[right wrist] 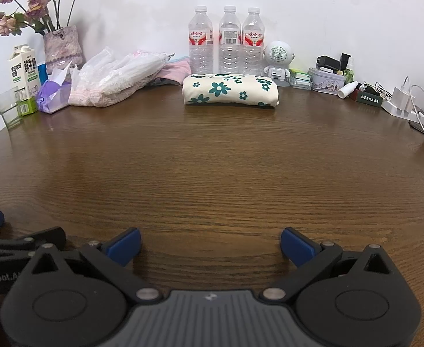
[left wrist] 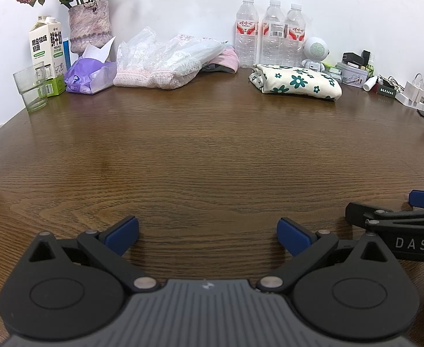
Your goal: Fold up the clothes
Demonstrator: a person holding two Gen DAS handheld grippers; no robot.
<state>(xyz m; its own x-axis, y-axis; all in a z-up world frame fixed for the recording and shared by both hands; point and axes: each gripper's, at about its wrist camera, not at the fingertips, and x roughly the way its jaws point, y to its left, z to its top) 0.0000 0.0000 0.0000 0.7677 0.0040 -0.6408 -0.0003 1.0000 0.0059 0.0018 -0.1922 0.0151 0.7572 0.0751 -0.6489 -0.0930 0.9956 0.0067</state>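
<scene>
Ahead of both spread jaws, bare worktop (right wrist: 212, 173) reaches the folded floral garment (right wrist: 230, 89) before three water bottles (right wrist: 227, 40).

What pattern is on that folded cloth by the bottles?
Dark green flowers on cream; the folded cloth shows best in the right wrist view.

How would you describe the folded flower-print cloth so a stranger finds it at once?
Look at the far edge of the wooden table, by the white wall. In front of three water bottles lies a folded cloth. It alone is cream with dark green flowers, neatly folded.
</scene>
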